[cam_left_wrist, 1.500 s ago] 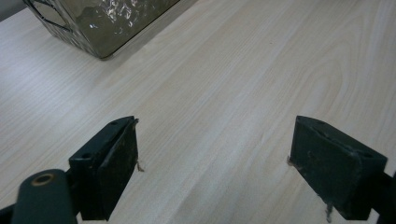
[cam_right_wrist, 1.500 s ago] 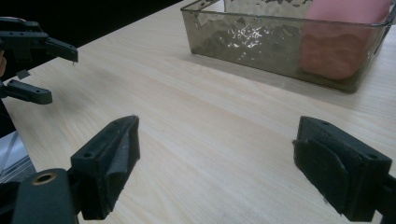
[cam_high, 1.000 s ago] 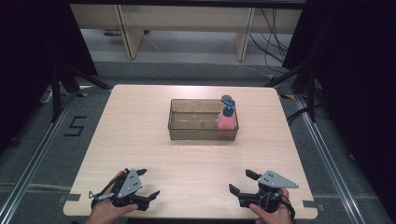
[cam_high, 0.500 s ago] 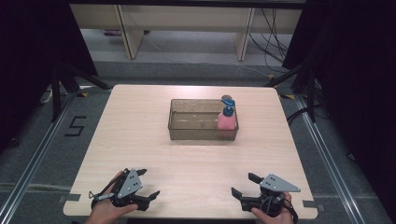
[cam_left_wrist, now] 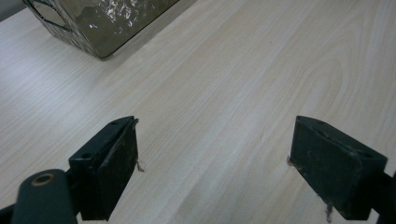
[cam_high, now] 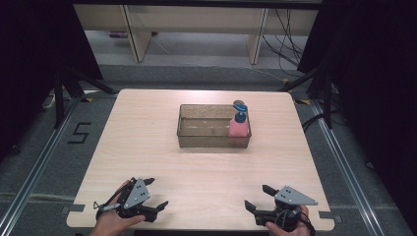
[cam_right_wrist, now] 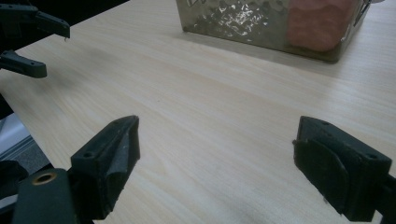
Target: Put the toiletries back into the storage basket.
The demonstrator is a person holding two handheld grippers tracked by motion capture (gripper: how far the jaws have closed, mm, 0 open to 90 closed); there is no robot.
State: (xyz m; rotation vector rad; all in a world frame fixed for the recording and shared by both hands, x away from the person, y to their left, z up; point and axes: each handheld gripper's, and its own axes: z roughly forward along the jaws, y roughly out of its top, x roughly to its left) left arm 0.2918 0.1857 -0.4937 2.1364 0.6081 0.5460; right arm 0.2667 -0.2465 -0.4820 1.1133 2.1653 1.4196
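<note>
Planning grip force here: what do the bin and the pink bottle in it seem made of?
The bin looks like clear, smoke-tinted hard plastic: see-through walls with a glossy hammered texture. The pink bottle seems translucent plastic with a blue, likely plastic, pump top; its finish is too small to tell.

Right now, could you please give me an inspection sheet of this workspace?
Surface: pale wood table, bare at the front.
Job's things: pink bottle with a blue pump, upright at the right end of the clear bin.
Clutter: nothing seen.
Grippers: left hand-held gripper and right hand-held gripper both open, holding nothing, near the front edge.
Cables: loose cables on the floor behind the table.
Surroundings: black curtains, a floor mark "5".
</note>
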